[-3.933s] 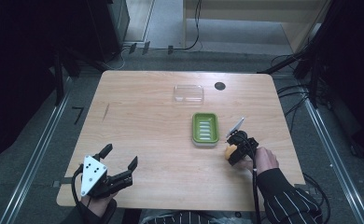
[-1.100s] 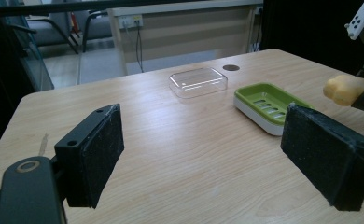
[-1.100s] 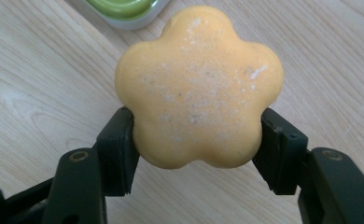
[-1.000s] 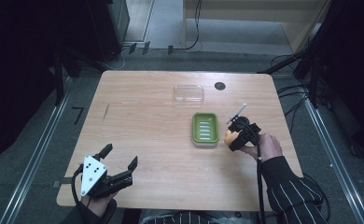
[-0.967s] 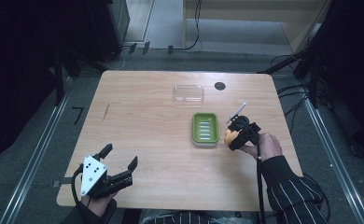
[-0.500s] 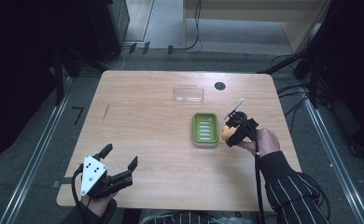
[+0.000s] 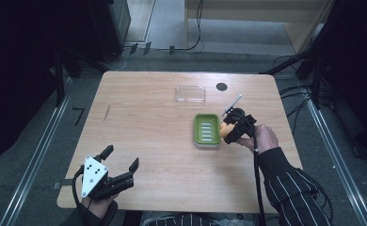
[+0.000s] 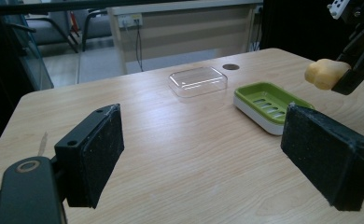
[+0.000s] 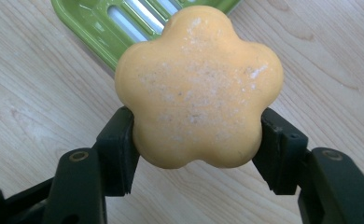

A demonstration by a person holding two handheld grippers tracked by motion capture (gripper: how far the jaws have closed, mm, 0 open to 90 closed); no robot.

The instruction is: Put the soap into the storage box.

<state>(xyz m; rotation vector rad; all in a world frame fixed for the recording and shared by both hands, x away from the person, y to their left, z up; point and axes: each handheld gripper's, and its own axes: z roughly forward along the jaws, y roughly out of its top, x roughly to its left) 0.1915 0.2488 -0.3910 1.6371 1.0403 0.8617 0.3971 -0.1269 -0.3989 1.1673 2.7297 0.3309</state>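
At about four o'clock from the middle of the desk (image 7: 144, 122), the right claw (image 7: 229, 132) is clamped on a yellow-orange flower-shaped soap (image 7: 226, 131). In the right gripper view its two black jaws press on opposite sides of the soap (image 9: 199, 88), with the five rounded lobes facing the camera. The soap hangs above the wood just beside the right edge of the green soap dish (image 7: 206, 130), apart from it; in the right gripper view a corner of the slotted dish (image 9: 103, 28) shows behind the soap at eleven o'clock. The hand (image 7: 261, 139) behind the claw wears a striped sleeve.

A clear plastic lid (image 7: 190, 93) lies flat on the desk at twelve o'clock from the dish, near it but not touching. A small dark round hole (image 7: 221, 86) sits in the desk just beside the lid, at two o'clock from it.

The left claw (image 7: 120, 162) rests at the desk's seven o'clock corner, well apart from the dish, its jaws spread wide with nothing between them. In the left gripper view the pads (image 8: 96, 154) frame the lid (image 8: 198, 80), the dish (image 8: 269, 105) and the soap (image 8: 326, 73).
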